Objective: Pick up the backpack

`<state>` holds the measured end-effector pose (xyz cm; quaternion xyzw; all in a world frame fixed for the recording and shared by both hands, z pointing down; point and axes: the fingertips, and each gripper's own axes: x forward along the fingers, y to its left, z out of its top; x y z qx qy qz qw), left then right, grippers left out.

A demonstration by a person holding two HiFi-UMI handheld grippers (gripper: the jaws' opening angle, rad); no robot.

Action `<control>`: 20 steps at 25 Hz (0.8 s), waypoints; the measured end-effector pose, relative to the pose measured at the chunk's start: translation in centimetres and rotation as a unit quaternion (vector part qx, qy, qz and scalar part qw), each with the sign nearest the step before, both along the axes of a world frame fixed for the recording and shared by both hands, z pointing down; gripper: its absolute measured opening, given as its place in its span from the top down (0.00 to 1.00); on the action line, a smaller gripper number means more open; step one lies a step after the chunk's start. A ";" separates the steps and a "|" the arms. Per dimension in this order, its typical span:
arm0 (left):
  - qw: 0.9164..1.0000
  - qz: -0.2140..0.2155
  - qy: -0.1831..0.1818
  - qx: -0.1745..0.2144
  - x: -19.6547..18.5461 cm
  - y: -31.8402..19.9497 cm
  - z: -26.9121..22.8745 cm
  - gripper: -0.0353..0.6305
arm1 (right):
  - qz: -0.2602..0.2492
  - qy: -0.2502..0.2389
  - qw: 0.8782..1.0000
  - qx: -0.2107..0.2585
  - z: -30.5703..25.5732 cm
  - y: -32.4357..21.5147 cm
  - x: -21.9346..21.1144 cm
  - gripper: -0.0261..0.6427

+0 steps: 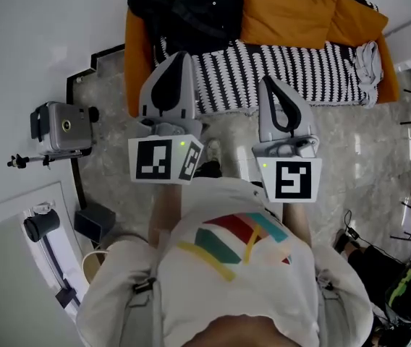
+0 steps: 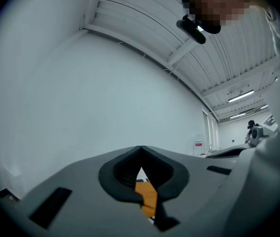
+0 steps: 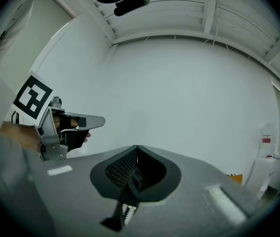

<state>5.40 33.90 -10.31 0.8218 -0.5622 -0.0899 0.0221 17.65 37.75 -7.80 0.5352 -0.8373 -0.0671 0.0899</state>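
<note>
A: Left one first?
B: My left gripper (image 2: 141, 148) is clenched, tips meeting, nothing between them. Smooth grey shells, with black rubbery pads (image 2: 111, 176) that form a teardrop hollow. A sliver of orange shows through the slit lower down.

A: Right?
B: My right gripper (image 3: 137, 148) is the same: closed up, empty, touching nothing. One of its black pads has a fine mesh texture, and there's a toothed edge below it.

A: Where are they?
B: Side by side in front of my chest, a gap between them, both pointing toward the sofa (image 1: 137, 56). Plain white wall (image 3: 189, 93) fills most of both gripper views.

A: Backpack?
B: The backpack (image 1: 191, 9) is black, soft and slumped. It sits on the left end of the orange sofa, well ahead of both grippers and more in line with the left one.

A: Around it?
B: It rests against a black-and-white zigzag knit blanket (image 1: 285, 67). There's a plump orange cushion (image 1: 285, 13) to its right and a crumpled grey cloth (image 1: 368, 62) at the far right end.

A: Anything else?
B: The floor (image 1: 350, 147) is glossy grey mottled stone. A boxy grey camera (image 1: 64, 127) on a tripod stands off to my left.
</note>
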 end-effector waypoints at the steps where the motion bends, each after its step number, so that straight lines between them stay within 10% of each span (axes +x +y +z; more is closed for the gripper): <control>1: 1.000 0.002 0.003 0.001 -0.3 -1.0 -0.1 0.93 | 0.004 0.000 1.000 -0.003 0.1 -1.0 -0.3 0.95; 20: 0.997 -0.079 -0.004 -0.002 0.4 -13.7 -0.5 0.93 | -0.070 -0.051 0.996 -0.034 1.1 -16.2 0.9 0.95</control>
